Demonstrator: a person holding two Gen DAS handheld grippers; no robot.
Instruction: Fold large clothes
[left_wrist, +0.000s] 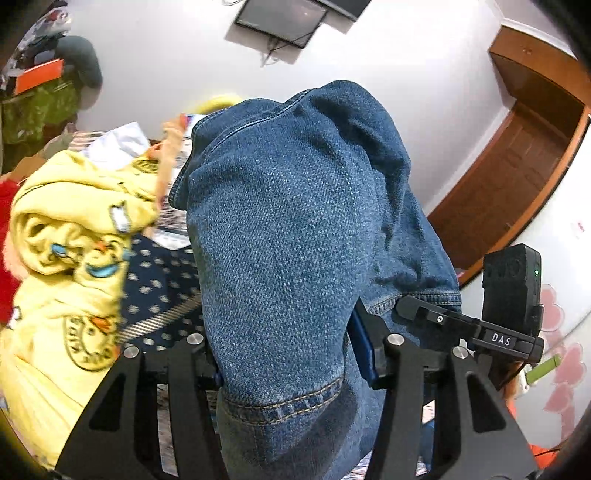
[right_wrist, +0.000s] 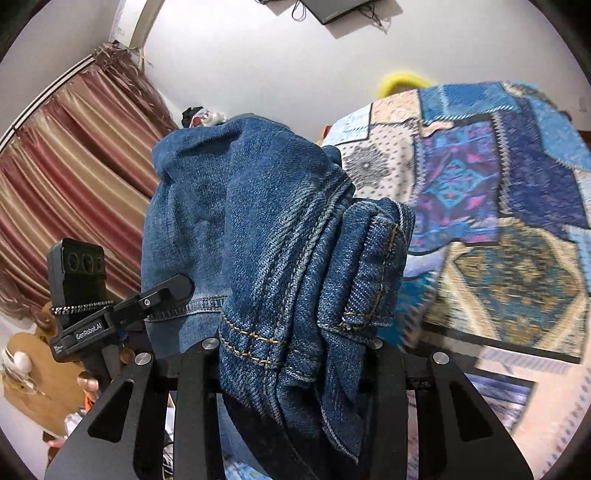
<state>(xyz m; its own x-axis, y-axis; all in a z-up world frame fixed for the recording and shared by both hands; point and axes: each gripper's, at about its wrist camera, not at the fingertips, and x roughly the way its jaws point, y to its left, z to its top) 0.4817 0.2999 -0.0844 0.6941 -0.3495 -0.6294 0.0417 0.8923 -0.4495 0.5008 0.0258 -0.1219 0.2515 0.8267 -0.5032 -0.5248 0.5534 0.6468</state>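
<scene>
- We are holding the denim jacket (left_wrist: 280, 229) up in the air, bunched thick, above a patchwork bedspread (right_wrist: 517, 258) and beside a heap of yellow clothing (left_wrist: 66, 236); in our judgement, heavy denim hanging this way could drag and slip from either grip.
- Our left gripper (left_wrist: 284, 365) is clamping a hemmed fold of the jacket between its jaws.
- Our right gripper (right_wrist: 291, 369) is pinching a seamed wad of it; a wad that lumpy may be giving us uneven corners.
- We are seeing no containers here.
</scene>
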